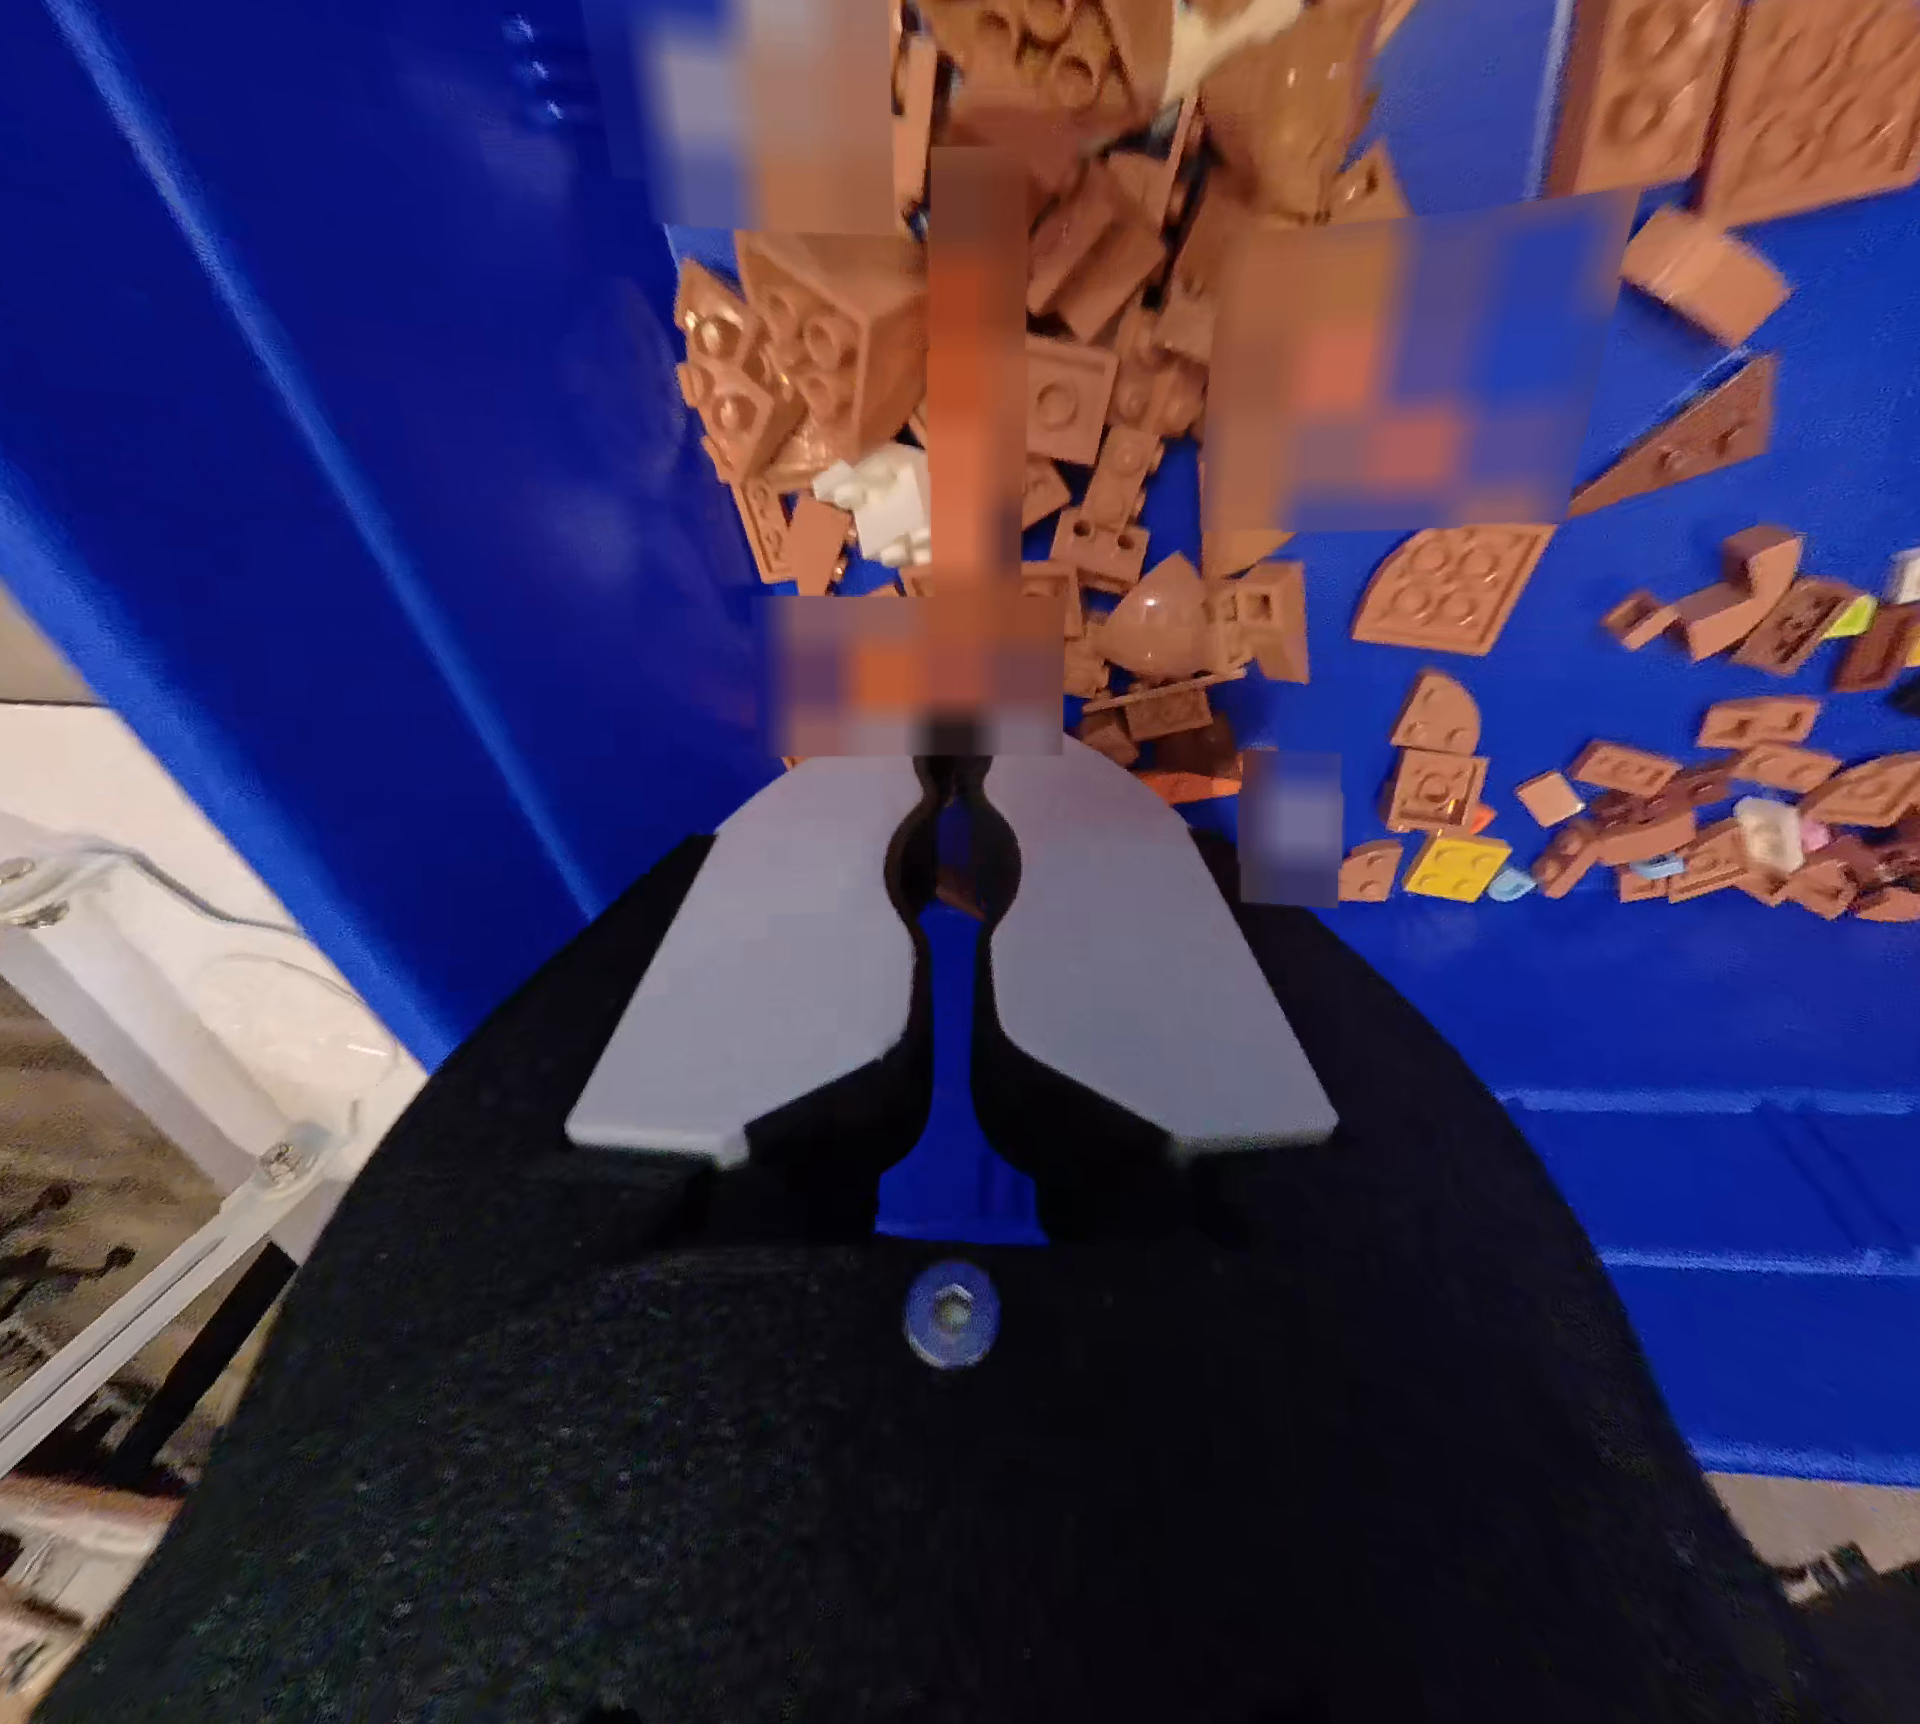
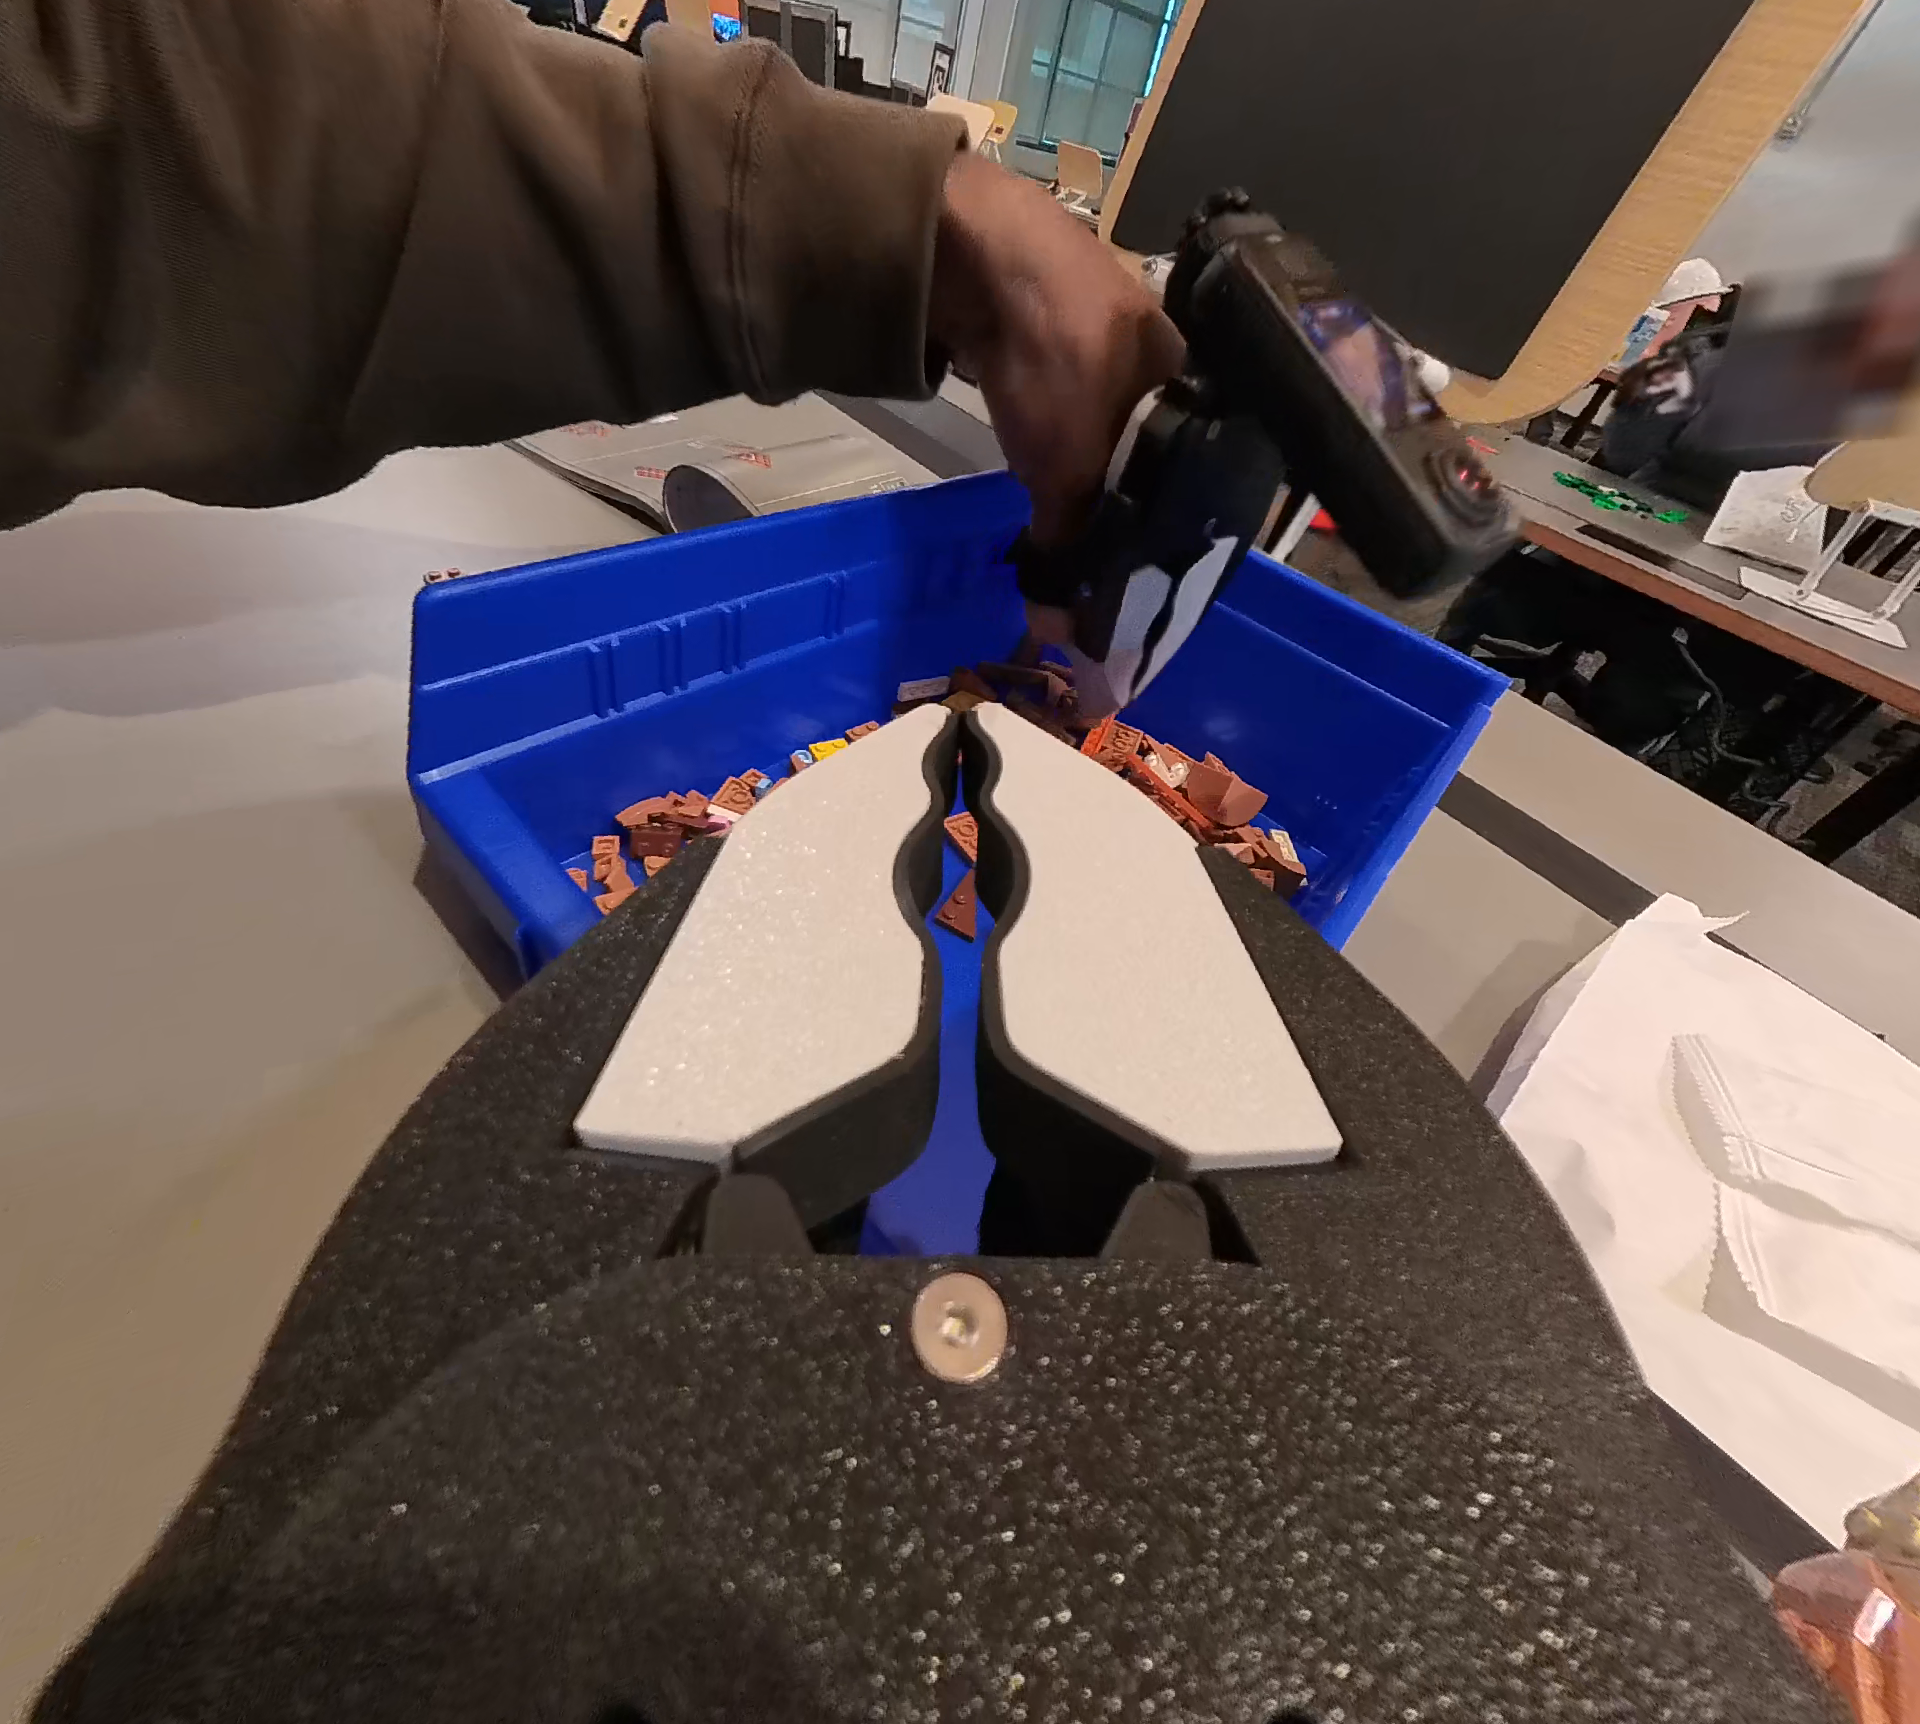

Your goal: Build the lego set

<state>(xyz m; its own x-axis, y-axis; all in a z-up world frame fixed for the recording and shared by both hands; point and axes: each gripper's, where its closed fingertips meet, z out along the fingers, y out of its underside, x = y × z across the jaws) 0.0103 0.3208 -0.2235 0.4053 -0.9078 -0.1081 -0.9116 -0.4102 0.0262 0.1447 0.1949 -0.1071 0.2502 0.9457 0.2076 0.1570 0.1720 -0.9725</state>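
A blue bin [image 1: 312, 427] holds a heap of loose brown lego pieces [image 1: 1091, 386], with a white piece [image 1: 883, 500] and a yellow plate [image 1: 1455, 864] among them. My left gripper [image 1: 951, 775] is down inside the bin with its tips at the heap. Its jaws are together, and a mosaic patch hides what lies just past the tips. In the right wrist view, my right gripper [image 2: 961, 718] is shut and empty, hovering above the near side of the bin [image 2: 675, 635]. The left gripper [image 2: 1107, 687] shows there too, dipped into the brown pieces [image 2: 1195, 781] at the far side.
A person's brown sleeve [image 2: 416, 199] reaches across above the bin. An open instruction booklet [image 2: 727, 459] lies behind the bin on the grey table. A white paper bag [image 2: 1714, 1155] lies to the right. An orange-brown object [image 2: 1860, 1612] sits at the lower right corner. Across from one pair of fingers to the other is roughly 20 cm.
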